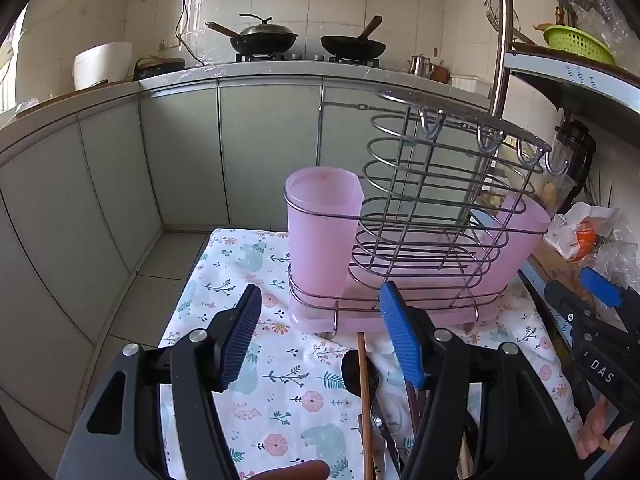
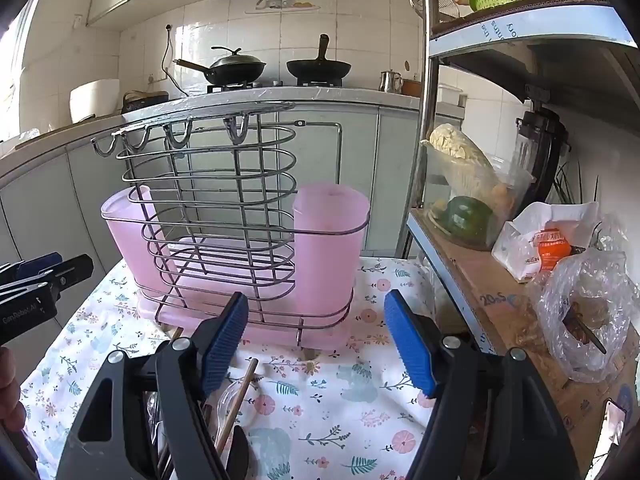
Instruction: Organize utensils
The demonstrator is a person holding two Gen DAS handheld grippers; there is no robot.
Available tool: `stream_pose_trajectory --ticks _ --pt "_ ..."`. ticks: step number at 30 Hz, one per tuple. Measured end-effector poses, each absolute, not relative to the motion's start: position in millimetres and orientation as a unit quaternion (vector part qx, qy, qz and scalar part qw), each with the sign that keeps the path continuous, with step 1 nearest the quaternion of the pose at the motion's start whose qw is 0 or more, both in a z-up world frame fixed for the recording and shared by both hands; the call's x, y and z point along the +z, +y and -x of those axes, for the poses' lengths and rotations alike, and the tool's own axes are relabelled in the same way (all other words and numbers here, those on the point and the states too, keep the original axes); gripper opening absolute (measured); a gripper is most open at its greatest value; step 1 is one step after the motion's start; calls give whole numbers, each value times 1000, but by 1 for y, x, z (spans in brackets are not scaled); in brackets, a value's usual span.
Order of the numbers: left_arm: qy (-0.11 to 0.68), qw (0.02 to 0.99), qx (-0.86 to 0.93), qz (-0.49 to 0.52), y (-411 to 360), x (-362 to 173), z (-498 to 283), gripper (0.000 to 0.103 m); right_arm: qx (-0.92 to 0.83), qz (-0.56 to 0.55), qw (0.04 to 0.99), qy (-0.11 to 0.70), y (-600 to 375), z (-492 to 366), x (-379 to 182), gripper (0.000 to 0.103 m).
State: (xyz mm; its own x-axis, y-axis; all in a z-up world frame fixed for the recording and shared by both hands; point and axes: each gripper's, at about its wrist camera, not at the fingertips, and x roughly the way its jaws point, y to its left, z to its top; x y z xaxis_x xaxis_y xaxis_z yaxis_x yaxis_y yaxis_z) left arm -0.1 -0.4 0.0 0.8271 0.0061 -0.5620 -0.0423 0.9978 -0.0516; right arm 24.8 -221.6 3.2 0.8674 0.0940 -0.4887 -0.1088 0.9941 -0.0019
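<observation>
A metal wire utensil rack (image 1: 432, 216) with pink plastic cups (image 1: 324, 232) stands on the floral tablecloth (image 1: 280, 400); it also shows in the right wrist view (image 2: 224, 220). Loose utensils lie in front of it: a wooden chopstick (image 1: 364, 392), a dark spoon (image 1: 352, 368) and metal pieces, seen too in the right wrist view (image 2: 238, 396). My left gripper (image 1: 324, 336) is open and empty, just left of the utensils. My right gripper (image 2: 316, 340) is open and empty, just right of them; it shows at the right of the left view (image 1: 592, 312).
A shelf (image 2: 480, 280) at the right carries bags, a plastic container of food and a blender. A steel pole (image 2: 430, 80) rises beside the rack. Cabinets and a counter with two woks (image 1: 264, 36) lie behind. The table edge drops to the floor at left.
</observation>
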Motion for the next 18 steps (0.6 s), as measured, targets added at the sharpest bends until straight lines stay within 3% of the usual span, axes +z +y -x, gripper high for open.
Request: stream_pose_trajectory --ticks 18 --pt "295 955 11 36 6 6 2 62 52 17 966 253 -221 -25 4 69"
